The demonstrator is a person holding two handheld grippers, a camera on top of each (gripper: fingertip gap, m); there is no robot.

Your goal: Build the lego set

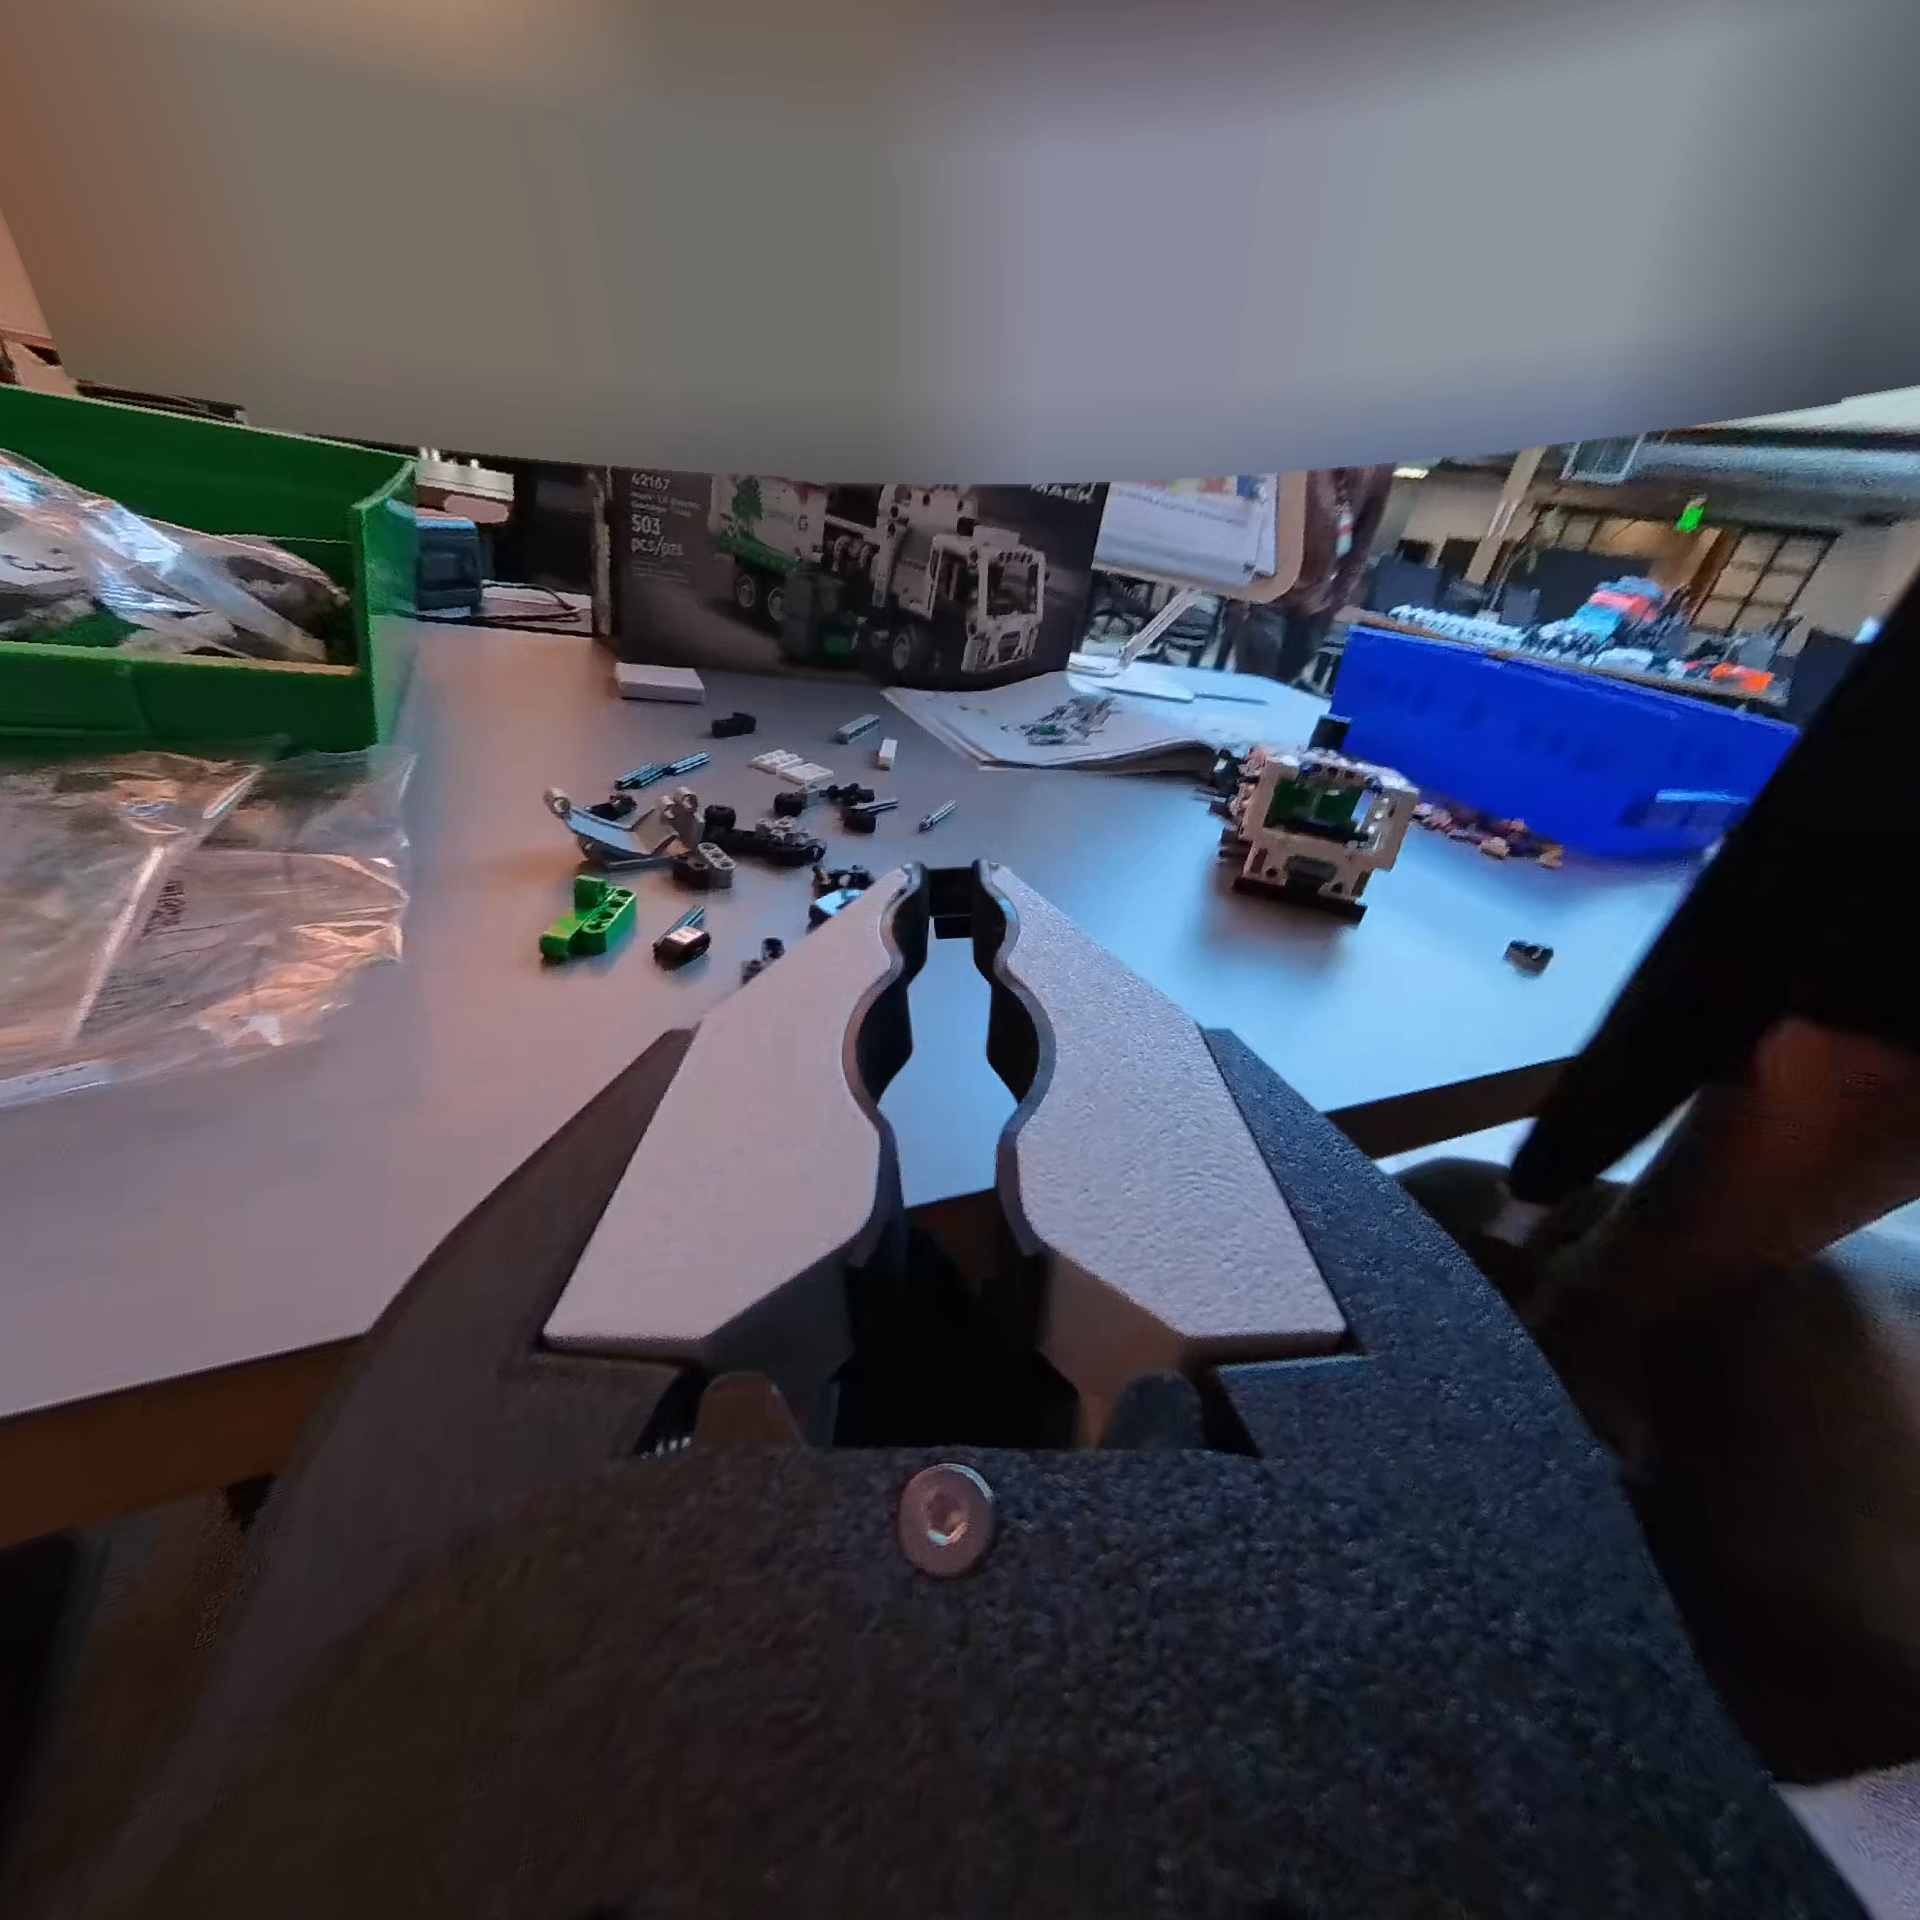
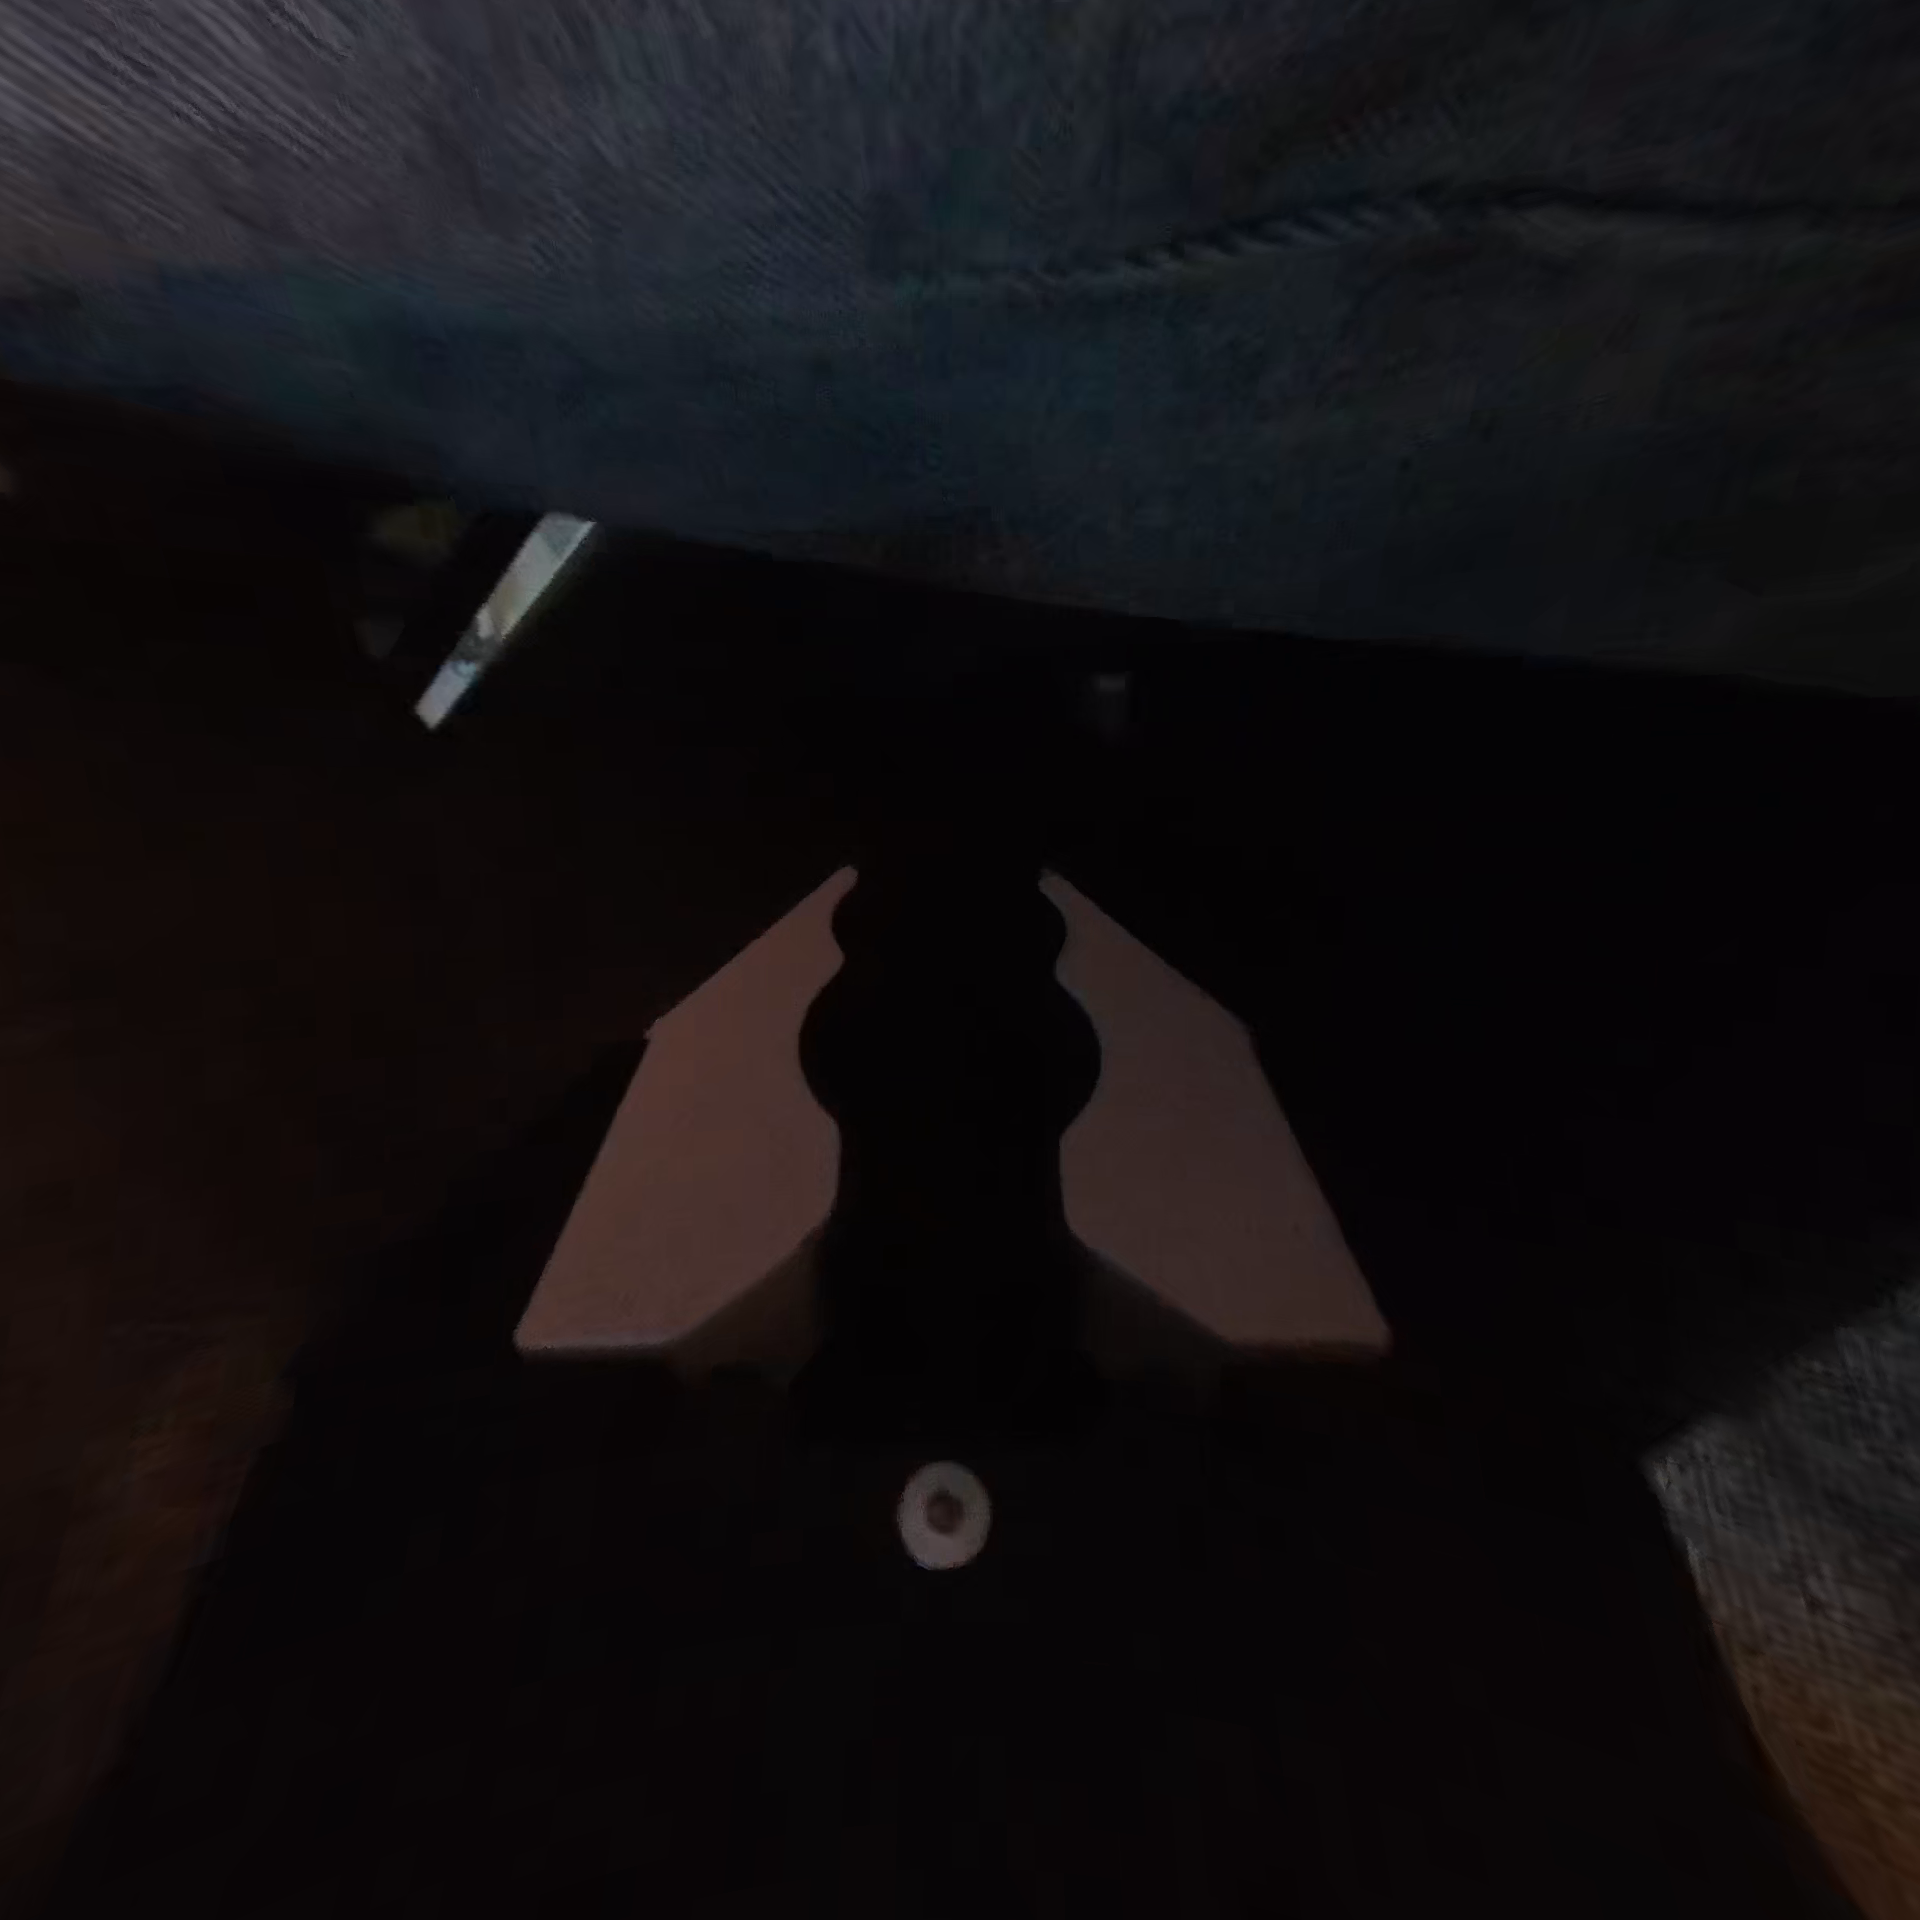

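Note:
My left gripper (image 1: 950, 896) hovers above the near part of the grey table (image 1: 1091, 935), shut on a small black lego piece (image 1: 948, 906) pinched between its tips. Loose black, grey and white pieces (image 1: 727, 831) lie scattered just beyond it, with a green piece (image 1: 588, 918) to their left. The partly built white and black lego model (image 1: 1317, 831) stands to the right. My right gripper (image 2: 950, 875) is in a very dark place below blue denim-like cloth (image 2: 1039, 260); its jaws stand apart with nothing seen between them.
A green bin (image 1: 374, 582) with plastic bags stands at the left, another clear bag (image 1: 187, 914) lies in front of it. The set's box (image 1: 852, 571) and an open instruction booklet (image 1: 1049, 722) lie at the back. A blue bin (image 1: 1538, 717) stands at the right. Spacing between my two grippers at the tips: around 45 centimetres.

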